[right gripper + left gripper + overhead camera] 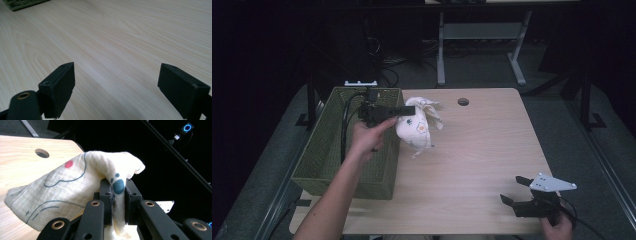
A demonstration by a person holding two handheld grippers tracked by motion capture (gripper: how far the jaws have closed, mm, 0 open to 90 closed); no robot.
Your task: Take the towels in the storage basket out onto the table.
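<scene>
— Cream cloth (416, 127), printed with blue lines and a few coloured spots, was what the left hand-held gripper (411, 109) had hold of. Where did it sit in the high view?

— Left of centre in the frame, hanging off the jaws just beside the right wall of the green woven basket (328, 150). Its lower end drooped toward the desk (482, 150); whether it touched the wood I could not tell.

— And the grip itself?

— In the left gripper view the two black jaws were pressed together on a fold of the cloth (75, 185), with a blue dot of the print caught right between the pads. The rest of the fabric billowed out to the left of that frame, over the pale wood and near a round hole in the desk (42, 153).

— The other one?

— The right hand-held gripper (518, 190) lay low in the lower right of the high view, held by a hand (557, 227) at the bottom edge, the grey three-cornered plate on top. Its jaws stood spread wide, with bare desk (120, 45) between them in the right gripper view, and a corner of the basket (22, 3) showed at the upper left of that frame.

— Were the two close?

— No, well apart, on opposite sides of the desk.
</scene>
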